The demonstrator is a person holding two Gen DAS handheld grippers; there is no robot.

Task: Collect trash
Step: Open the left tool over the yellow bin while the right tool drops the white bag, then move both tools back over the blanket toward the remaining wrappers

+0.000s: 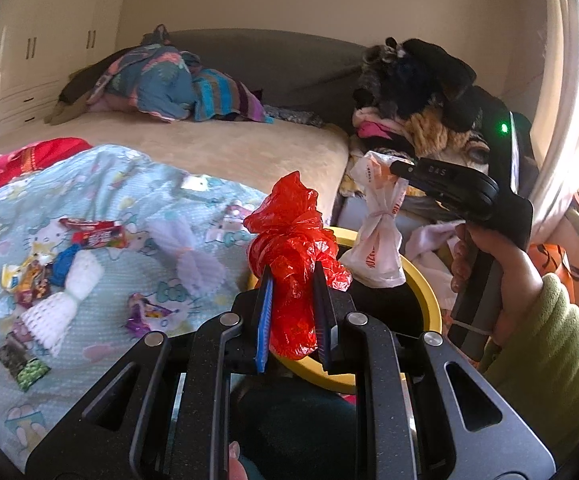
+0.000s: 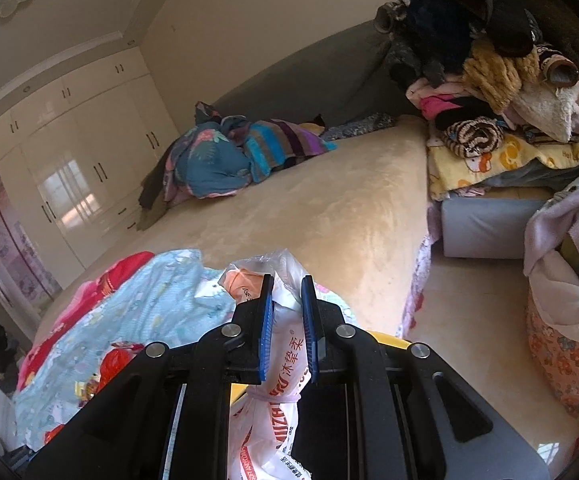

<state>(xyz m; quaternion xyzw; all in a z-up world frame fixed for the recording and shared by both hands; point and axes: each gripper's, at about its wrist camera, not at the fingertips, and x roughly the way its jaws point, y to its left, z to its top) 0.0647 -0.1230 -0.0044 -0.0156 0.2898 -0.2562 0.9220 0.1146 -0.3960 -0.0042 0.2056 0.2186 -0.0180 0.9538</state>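
Both claws are loaded and hanging over the same spot. The left gripper (image 1: 292, 280) is clenched on a crumpled red plastic bag (image 1: 289, 240), which stands up between the blue-padded fingers with its long axis running roughly along them. Directly under and just beyond it sits the yellow-rimmed bin (image 1: 429, 292), its dark mouth open beside the bed. The right gripper (image 2: 288, 284) is clamped on a knotted white plastic bag (image 2: 285, 364), pinched above the knot so the fuller end dangles down; seen from the left wrist, that white bag hangs over the far side of the bin's rim, the hand (image 1: 485, 256) holding the tool out to the right.

So the drop, I'd judge, turns on height and centring: both bags look near enough above the opening, the red one nearer the close rim, the white one nearer the far rim.

The white bag carries orange-red print; the Chinese characters 冰 and 柔 read clearly, the Latin letters lower down only in part. The remaining wrappers (image 1: 93, 236) lie scattered on the Hello Kitty blanket (image 1: 137, 184), well off to the left of the bin, closer to the left hand's side
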